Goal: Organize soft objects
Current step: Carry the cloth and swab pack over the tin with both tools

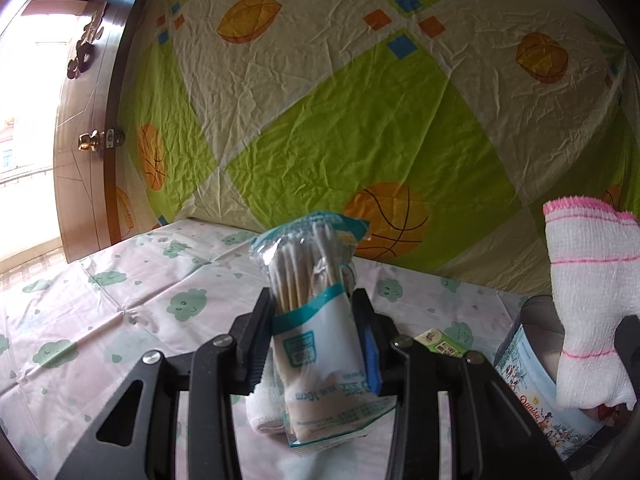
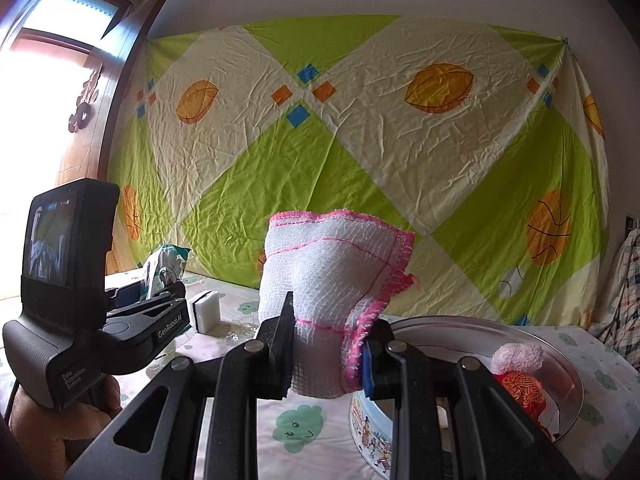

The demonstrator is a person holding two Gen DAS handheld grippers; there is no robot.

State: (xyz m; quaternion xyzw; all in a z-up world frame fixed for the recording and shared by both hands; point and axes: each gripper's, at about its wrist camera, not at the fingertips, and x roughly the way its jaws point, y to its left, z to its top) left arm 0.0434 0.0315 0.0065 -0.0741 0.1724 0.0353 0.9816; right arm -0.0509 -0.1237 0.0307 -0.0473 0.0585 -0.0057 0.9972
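My left gripper (image 1: 314, 316) is shut on a clear and teal bag of cotton swabs (image 1: 310, 304) and holds it above the table. My right gripper (image 2: 330, 334) is shut on a folded white mesh cloth with pink edging (image 2: 336, 272), held just left of a round biscuit tin (image 2: 568, 364). The cloth also shows in the left wrist view (image 1: 592, 304), above the tin (image 1: 532, 384). The tin holds a red and white plush thing (image 2: 518, 376). The left gripper with its bag shows at the left of the right wrist view (image 2: 160, 280).
A white sponge block (image 2: 206, 310) stands on the cloud-print tablecloth (image 2: 300, 432). A white cloth (image 1: 262, 412) lies under my left gripper, and a small green packet (image 1: 440, 342) lies beside the tin. A sheet (image 2: 360, 152) hangs behind; a wooden door (image 1: 86, 128) is left.
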